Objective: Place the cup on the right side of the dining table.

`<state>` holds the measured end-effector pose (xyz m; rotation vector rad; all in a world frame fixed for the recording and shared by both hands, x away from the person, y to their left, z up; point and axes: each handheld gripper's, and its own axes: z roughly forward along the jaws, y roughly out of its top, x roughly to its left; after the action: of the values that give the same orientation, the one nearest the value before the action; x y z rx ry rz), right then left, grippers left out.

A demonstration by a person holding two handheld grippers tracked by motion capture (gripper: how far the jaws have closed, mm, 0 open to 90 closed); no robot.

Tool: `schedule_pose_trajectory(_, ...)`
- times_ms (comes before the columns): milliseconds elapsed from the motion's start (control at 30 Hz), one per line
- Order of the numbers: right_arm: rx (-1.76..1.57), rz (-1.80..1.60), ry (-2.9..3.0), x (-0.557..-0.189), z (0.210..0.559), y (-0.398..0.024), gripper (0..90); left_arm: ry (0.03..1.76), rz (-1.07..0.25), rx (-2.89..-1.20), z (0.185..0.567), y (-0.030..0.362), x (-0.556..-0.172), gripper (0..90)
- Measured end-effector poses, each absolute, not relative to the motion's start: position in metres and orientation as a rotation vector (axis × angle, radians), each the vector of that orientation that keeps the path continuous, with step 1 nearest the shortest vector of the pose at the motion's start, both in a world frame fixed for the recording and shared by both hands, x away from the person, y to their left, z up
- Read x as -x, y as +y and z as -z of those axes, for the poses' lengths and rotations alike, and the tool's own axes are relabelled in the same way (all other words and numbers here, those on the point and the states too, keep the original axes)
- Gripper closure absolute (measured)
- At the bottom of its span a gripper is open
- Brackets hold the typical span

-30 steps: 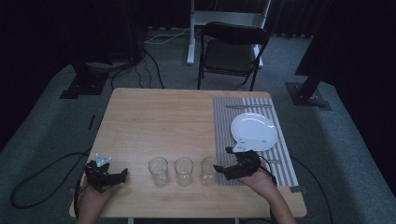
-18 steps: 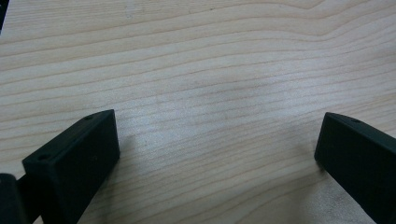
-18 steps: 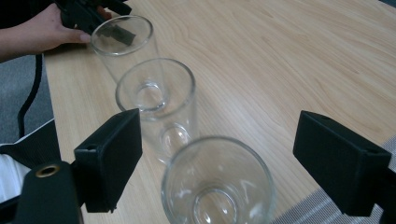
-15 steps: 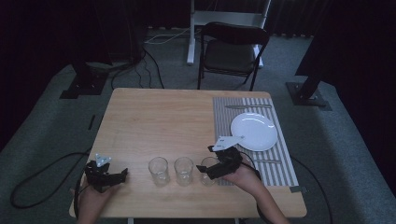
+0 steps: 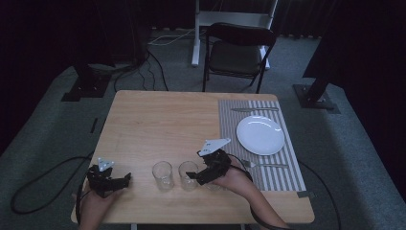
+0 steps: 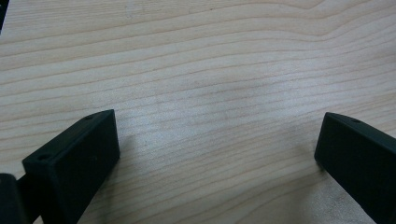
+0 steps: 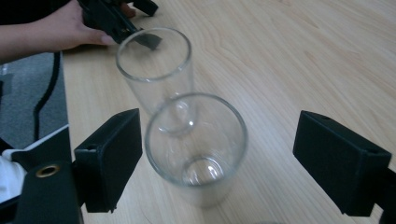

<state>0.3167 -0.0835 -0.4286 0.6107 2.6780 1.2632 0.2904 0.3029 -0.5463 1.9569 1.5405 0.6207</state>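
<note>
Right gripper is being held low over the table's near edge, jaws spread wide, nothing clamped. In the right gripper view the nearer glass is being framed between the two black pads; a gap is showing on the right side, while on the left the pad is sitting just beside the rim, contact not clear. That glass is standing upright on the wood, long axis vertical, open mouth pointing up, empty. A second glass is being seen just behind it along the jaw line, also upright and mouth up; in the high view it is standing to the left of the first, near but apart. A third glass is partly being hidden under the gripper body, so no detail is being noted.

Left gripper is being rested near the table's near-left corner, jaws released and wide in the left gripper view, with bare wood between them.

Farther out to the right, a striped placemat is carrying a white plate, a fork on the near side, a knife on the far side. A folding chair is standing beyond the table.
</note>
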Motion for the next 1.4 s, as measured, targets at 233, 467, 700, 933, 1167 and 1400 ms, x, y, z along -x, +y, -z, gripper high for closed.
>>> schedule_pose_trajectory(233, -0.570, -1.261, 2.717, -0.319, 0.429, -0.061, 15.2, 1.540, -0.621, -1.957, 0.546, 0.303, -0.290, 0.3)
schedule_pose_trajectory(467, -0.511, -1.255, 2.744, -0.319, 0.429, -0.042, 15.3, 1.541, -0.621, -1.957, 0.546, 0.303, -0.290, 0.3)
schedule_pose_trajectory(700, -0.461, -1.188, 2.780, -0.319, 0.428, -0.020, 15.3, 1.540, -0.621, -1.957, 0.546, 0.303, -0.290, 0.3)
schedule_pose_trajectory(933, -0.416, -1.115, 2.831, -0.323, 0.431, 0.002, 15.3, 1.540, -0.621, -1.957, 0.546, 0.303, -0.290, 0.3)
schedule_pose_trajectory(1167, -0.396, -1.053, 2.875, -0.324, 0.436, 0.016, 15.3, 1.540, -0.621, -1.957, 0.546, 0.303, -0.290, 0.3)
schedule_pose_trajectory(1400, -0.377, -1.005, 2.898, -0.324, 0.436, 0.024, 18.4, 1.541, -0.621, -1.955, 0.546, 0.303, -0.290, 0.3)
